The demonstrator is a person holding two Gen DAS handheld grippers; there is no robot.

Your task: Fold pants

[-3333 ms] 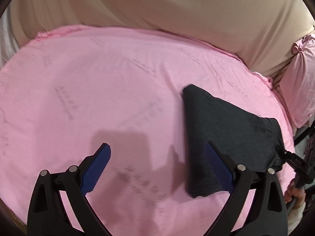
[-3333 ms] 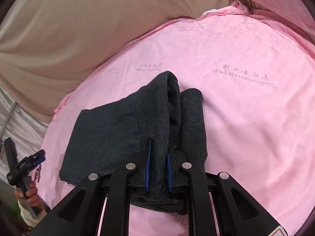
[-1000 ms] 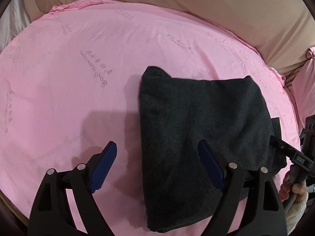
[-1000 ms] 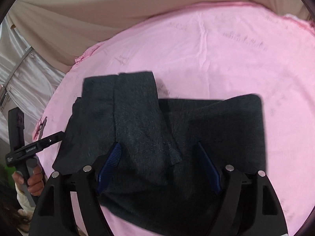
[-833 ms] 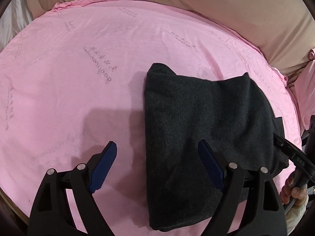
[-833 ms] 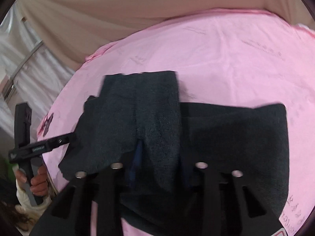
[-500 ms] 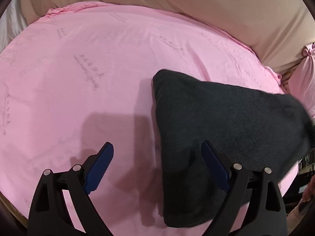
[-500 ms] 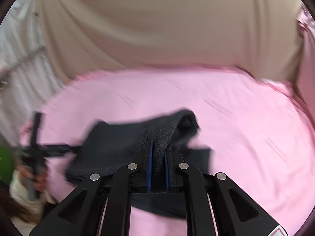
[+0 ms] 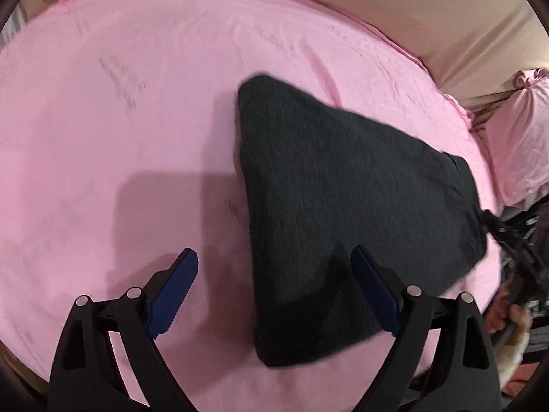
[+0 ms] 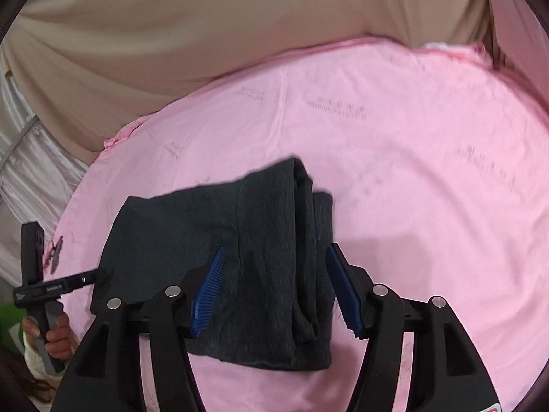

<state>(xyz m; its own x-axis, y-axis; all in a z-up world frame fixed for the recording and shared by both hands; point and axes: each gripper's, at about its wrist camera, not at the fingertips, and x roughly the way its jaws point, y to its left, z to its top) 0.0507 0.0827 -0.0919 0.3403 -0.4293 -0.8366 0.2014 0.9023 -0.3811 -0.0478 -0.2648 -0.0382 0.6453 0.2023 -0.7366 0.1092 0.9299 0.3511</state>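
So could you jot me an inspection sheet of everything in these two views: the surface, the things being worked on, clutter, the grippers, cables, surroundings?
Surface: pink sheet with faint printed writing, lightly wrinkled.
Job's things: dark grey pants lying folded into a compact stack on the sheet, layered edges showing in the right wrist view.
Clutter: nothing seen.
Grippers: left gripper open, fingers apart above the sheet and pants edge; right gripper open, blue fingers either side of the pants, not clamping.
Cables: nothing seen.
Surroundings: beige drape behind the surface; pink pillow at the side; the person's hand on the left gripper's handle.
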